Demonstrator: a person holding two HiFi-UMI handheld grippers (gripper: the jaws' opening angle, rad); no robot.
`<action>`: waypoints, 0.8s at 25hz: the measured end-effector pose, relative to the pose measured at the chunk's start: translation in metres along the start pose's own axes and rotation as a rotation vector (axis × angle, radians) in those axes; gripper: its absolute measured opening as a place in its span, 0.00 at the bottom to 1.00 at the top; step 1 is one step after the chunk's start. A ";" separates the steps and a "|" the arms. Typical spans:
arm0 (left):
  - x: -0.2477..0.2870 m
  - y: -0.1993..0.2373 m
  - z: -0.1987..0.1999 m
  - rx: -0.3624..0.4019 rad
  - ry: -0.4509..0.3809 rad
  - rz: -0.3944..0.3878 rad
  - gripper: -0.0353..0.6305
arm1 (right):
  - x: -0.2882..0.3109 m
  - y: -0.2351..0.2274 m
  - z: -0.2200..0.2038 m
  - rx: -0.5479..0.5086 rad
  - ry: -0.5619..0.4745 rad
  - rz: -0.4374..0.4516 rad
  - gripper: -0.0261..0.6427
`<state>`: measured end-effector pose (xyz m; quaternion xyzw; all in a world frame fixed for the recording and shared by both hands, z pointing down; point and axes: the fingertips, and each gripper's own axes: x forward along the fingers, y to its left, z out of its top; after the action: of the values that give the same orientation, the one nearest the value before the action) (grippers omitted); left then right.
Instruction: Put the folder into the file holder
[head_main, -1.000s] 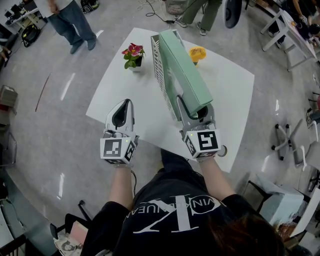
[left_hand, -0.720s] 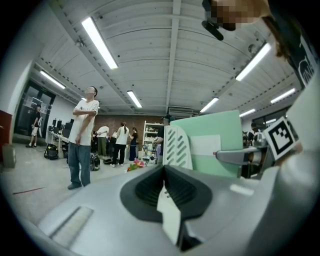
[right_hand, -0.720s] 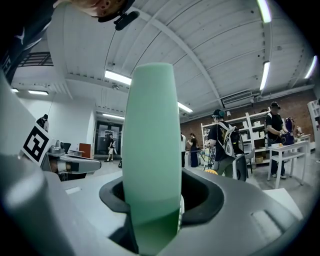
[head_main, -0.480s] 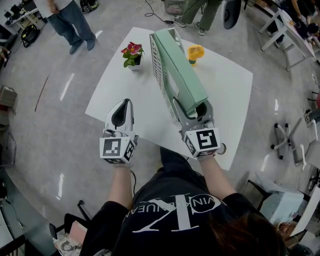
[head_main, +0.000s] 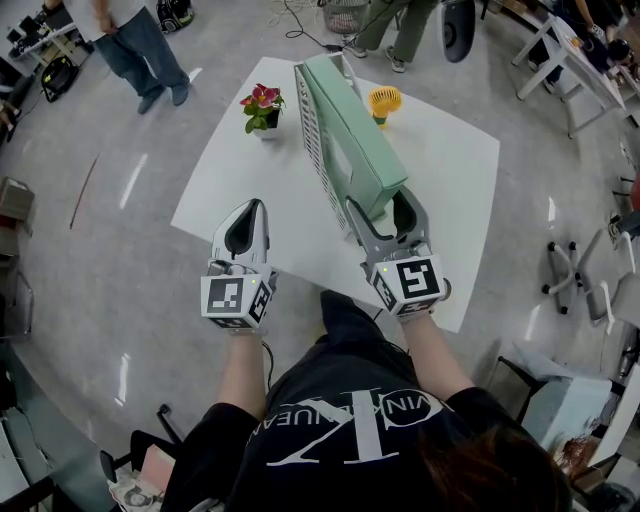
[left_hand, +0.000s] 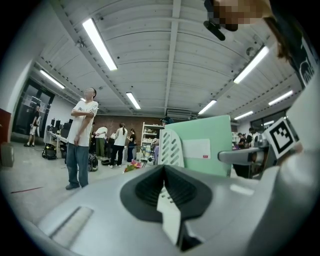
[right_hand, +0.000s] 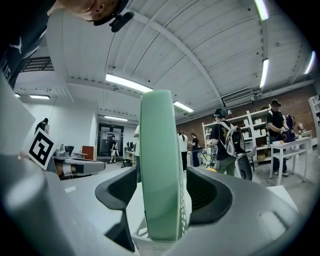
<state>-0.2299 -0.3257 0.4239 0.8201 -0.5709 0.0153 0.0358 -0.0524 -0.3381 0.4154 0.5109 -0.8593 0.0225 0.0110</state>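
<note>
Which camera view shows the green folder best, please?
The head view: it shows the green folder nearly whole, from above, standing in the file holder. The left gripper view shows one flat side; the right gripper view only its narrow edge.

Lighting: we record bright, even indoor light from ceiling tube lamps (left_hand: 102, 42), running from 10 toward 12 o'clock in the left gripper view.
Glare: we note pale streaks on the glossy floor (head_main: 135, 172) at 9 o'clock in the head view.
Shadows: soft and faint.
Distortion: we find strong fisheye bending and black corners in both gripper views.
Focus: nearest foreground surfaces are soft.
</note>
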 end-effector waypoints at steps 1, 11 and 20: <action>-0.002 -0.002 0.001 0.000 -0.002 -0.003 0.05 | -0.003 0.000 0.001 0.000 0.000 -0.004 0.48; -0.021 -0.017 0.004 -0.001 -0.016 -0.022 0.05 | -0.039 0.002 0.008 -0.011 -0.022 -0.038 0.41; -0.039 -0.025 0.007 0.005 -0.026 -0.016 0.05 | -0.066 -0.004 0.010 -0.025 0.000 -0.083 0.14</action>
<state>-0.2195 -0.2814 0.4131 0.8248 -0.5648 0.0058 0.0266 -0.0172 -0.2827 0.4026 0.5458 -0.8377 0.0115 0.0184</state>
